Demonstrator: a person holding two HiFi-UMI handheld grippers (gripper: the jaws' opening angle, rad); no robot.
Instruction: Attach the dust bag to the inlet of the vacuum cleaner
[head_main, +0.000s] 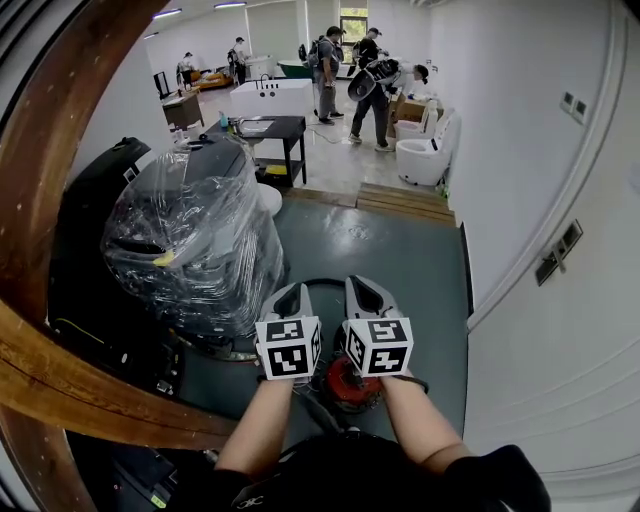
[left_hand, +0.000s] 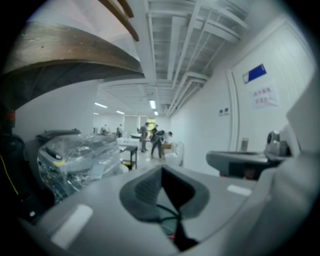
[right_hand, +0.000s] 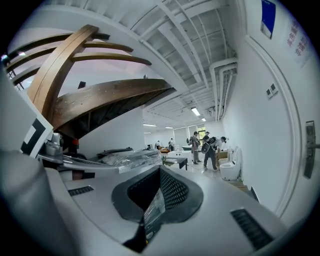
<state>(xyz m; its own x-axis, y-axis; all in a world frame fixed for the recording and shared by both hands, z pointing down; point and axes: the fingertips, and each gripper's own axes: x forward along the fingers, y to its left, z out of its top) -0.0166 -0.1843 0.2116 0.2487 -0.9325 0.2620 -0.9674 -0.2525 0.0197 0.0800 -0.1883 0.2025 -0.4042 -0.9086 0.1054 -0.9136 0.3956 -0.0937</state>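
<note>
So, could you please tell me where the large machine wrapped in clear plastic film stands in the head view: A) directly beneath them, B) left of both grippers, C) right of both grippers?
B: the large machine wrapped in clear plastic film stands left of the left gripper and the right gripper.

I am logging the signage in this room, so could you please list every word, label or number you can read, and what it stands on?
No text here can be read.
Blue wall sign: no legible print on it.
White notice just below that sign: red characters, too blurred to read.
Marker cubes: black-and-white square patterns only, no words.
</note>
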